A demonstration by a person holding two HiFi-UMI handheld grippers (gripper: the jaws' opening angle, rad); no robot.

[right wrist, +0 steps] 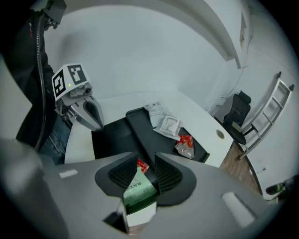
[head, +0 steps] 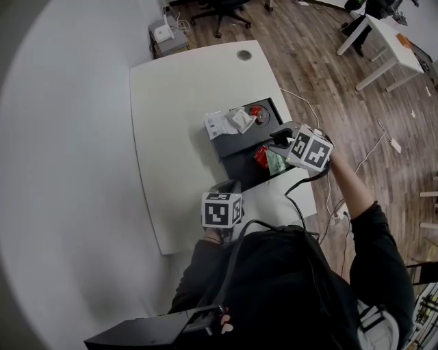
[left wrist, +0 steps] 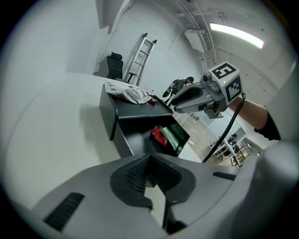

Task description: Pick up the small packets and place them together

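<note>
A black two-level tray (head: 239, 164) stands on the white table (head: 171, 137). On its upper level lie white packets (head: 229, 123) and a red packet (head: 256, 112). A red packet (head: 261, 157) and a green packet (head: 276, 164) rest side by side in the lower level. My right gripper (head: 274, 143) hovers just above that pair, open, with nothing between its pads; in the right gripper view the green packet (right wrist: 139, 189) shows through the gap of the gripper (right wrist: 145, 161). My left gripper (head: 231, 186) is at the tray's near side, shut and empty (left wrist: 149, 158).
The table's right edge runs close to the tray, and a round cable hole (head: 244, 55) sits at its far end. On the wooden floor beyond are an office chair (head: 222, 10), a white desk (head: 387, 41) and loose cables (head: 301, 102). A ladder (right wrist: 268, 116) leans on the wall.
</note>
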